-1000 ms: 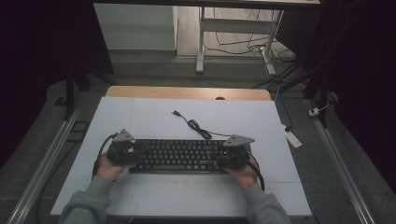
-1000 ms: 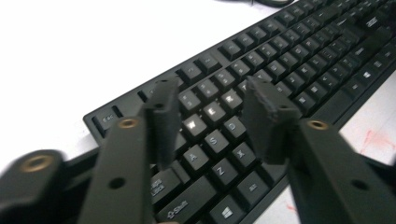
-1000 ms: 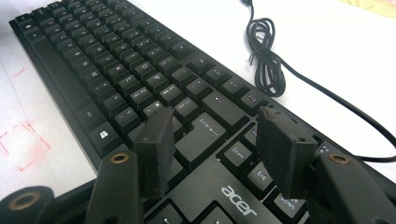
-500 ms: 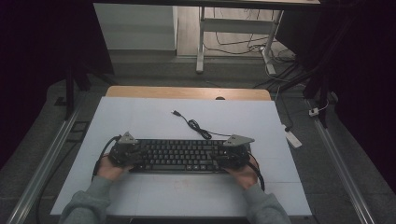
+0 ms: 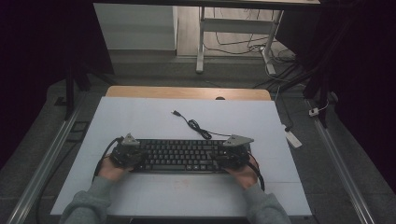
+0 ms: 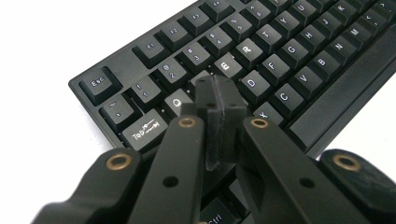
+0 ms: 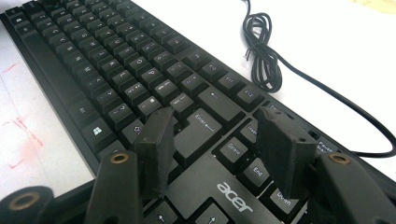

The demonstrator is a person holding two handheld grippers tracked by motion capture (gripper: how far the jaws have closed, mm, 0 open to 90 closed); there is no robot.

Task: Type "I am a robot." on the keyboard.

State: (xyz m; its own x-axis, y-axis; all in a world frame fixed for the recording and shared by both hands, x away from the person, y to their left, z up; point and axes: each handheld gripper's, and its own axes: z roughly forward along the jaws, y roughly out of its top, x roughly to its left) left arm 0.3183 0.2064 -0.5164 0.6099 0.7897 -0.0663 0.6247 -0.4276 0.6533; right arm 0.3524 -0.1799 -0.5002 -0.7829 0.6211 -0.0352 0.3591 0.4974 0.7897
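A black Acer keyboard (image 5: 182, 156) lies across the white table top (image 5: 140, 116), and its cable (image 5: 196, 126) coils away behind it. My left gripper (image 5: 136, 156) is over the keyboard's left end. In the left gripper view the left gripper (image 6: 220, 93) has its pads pressed together with nothing between them, the tip down among the keys beside Q on the keyboard (image 6: 280, 56). My right gripper (image 5: 224, 161) is over the right end. In the right gripper view the right gripper (image 7: 217, 123) stands open, its jaws straddling the Enter key of the keyboard (image 7: 93, 60), with the coiled cable (image 7: 261, 51) beyond.
A wooden strip (image 5: 187, 92) runs along the table's far edge. A small white block (image 5: 293, 138) lies on the floor to the right. Metal rails (image 5: 46, 158) flank the table. Faint red marks (image 7: 18, 126) show on the surface in front of the keyboard.
My left gripper has shifted slightly to the right onto the keyboard's left end. The right gripper and the keyboard have stayed in place.
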